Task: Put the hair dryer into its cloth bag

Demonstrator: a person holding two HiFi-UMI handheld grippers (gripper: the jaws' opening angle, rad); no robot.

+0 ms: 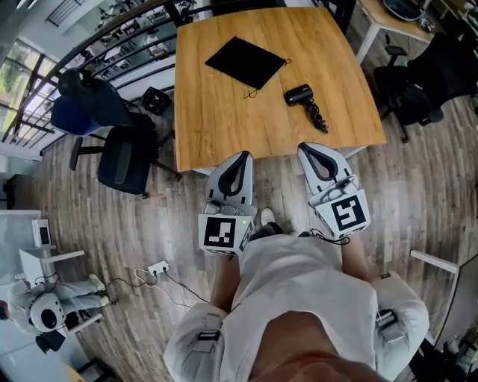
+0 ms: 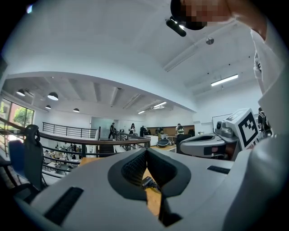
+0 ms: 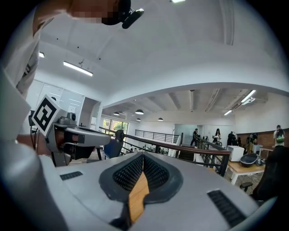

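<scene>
On the wooden table a flat black cloth bag lies toward the far side. The black hair dryer lies to its right with its coiled cord trailing toward me. Both grippers hover level at the table's near edge, short of both things. The tips of my left gripper meet with nothing held; through the hollow behind them the hair dryer shows. My right gripper is shut and empty too, with only table wood seen through its hollow.
A black office chair and a blue one stand left of the table, and more black chairs stand to its right. A second desk is at the far right. A power strip lies on the floor.
</scene>
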